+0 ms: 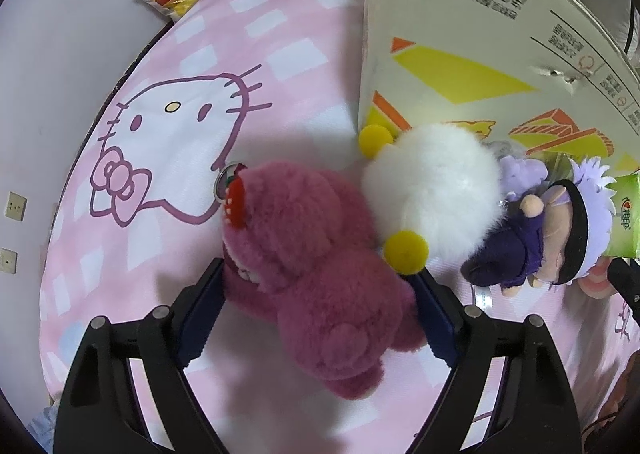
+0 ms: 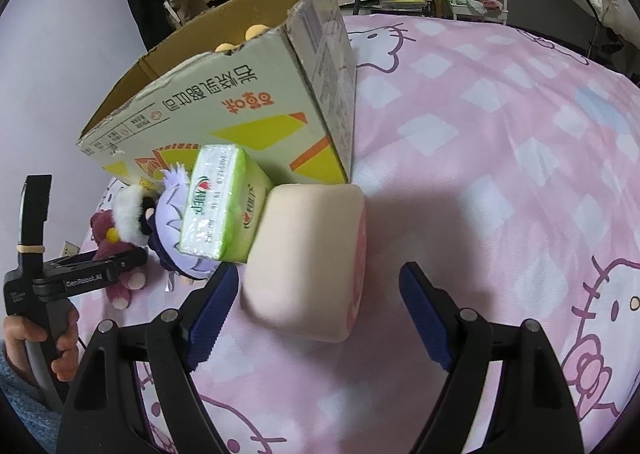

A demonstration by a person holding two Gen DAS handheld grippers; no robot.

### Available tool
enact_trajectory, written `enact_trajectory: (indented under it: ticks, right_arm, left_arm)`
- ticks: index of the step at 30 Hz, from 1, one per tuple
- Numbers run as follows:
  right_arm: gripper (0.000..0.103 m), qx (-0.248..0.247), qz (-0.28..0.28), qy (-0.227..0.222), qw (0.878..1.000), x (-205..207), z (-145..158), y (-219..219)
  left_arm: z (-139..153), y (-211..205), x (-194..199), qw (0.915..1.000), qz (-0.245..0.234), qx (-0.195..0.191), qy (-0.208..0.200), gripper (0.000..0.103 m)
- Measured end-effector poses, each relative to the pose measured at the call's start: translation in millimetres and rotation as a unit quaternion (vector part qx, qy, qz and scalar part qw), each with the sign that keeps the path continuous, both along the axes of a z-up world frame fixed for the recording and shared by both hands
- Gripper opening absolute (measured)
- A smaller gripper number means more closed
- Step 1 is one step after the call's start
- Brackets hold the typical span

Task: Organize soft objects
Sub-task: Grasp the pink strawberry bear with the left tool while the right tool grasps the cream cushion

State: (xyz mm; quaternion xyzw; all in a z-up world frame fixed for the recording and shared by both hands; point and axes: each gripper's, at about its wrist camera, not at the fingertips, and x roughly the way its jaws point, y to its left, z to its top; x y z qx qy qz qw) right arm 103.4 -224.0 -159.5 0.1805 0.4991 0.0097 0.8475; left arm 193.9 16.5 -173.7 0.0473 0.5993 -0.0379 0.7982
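two grippers poised over a row of soft things

while the pink bear (image 1: 316, 278) lies on the bedspread (image 1: 168, 53) near the cardboard box (image 1: 472, 53), the left gripper (image 1: 320, 306) straddles it, pads at its flanks, grip uncertain; the right gripper (image 2: 316, 302) hangs released around the cream cushion (image 2: 308, 262), ready to lift it boxward.

fluffy pink plush bear (image 1: 320, 254), glossy plastic-wrapped tissue pack (image 2: 224, 201), matt cardboard box (image 2: 240, 101), smooth cotton-looking bedsheet (image 2: 500, 133).
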Motion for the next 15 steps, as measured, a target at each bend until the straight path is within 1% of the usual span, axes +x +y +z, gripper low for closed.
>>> enact_trajectory:
  ticks: [2, 4, 6, 8, 10, 11, 13, 15]
  right_arm:
    - [0.069, 0.007, 0.009, -0.001, 1.000, 1.4, -0.9, 0.6]
    - [0.064, 0.018, 0.018, 0.001, 1.000, 3.4, -2.8, 1.2]
    - [0.060, 0.013, 0.026, 0.002, 1.000, 5.0, -3.7, 4.2]
    - [0.049, 0.001, 0.035, -0.005, 0.999, 4.1, -2.0, 8.1]
    - [0.043, -0.017, 0.041, -0.010, 0.999, 2.7, 0.6, 12.1]
    - [0.041, -0.015, 0.037, -0.011, 0.999, 1.6, 1.9, 11.2]
    - [0.039, -0.005, 0.031, -0.015, 0.999, 0.5, 3.7, 8.3]
    - [0.038, -0.009, 0.026, -0.021, 0.999, -1.8, 6.6, 5.6]
  left_arm:
    - [0.1, 0.9, 0.8, 1.0000, 0.003, 0.001, 0.001, 0.086]
    - [0.5, 0.0, -0.2, 1.0000, 0.003, 0.003, 0.000, 0.086]
    - [1.5, -0.6, -1.2, 1.0000, 0.002, 0.005, -0.003, 0.085]
    - [2.4, 0.3, -1.8, 1.0000, 0.001, 0.006, -0.006, 0.085]
    - [4.8, 0.4, -5.3, 0.9999, 0.002, 0.006, -0.009, 0.085]
    - [6.2, 1.5, -6.7, 0.9999, 0.004, 0.005, -0.013, 0.084]
    - [7.0, 4.2, -10.1, 0.9999, 0.009, -0.002, -0.014, 0.081]
    - [4.8, 6.6, -11.2, 0.9999, 0.012, -0.005, -0.006, 0.078]
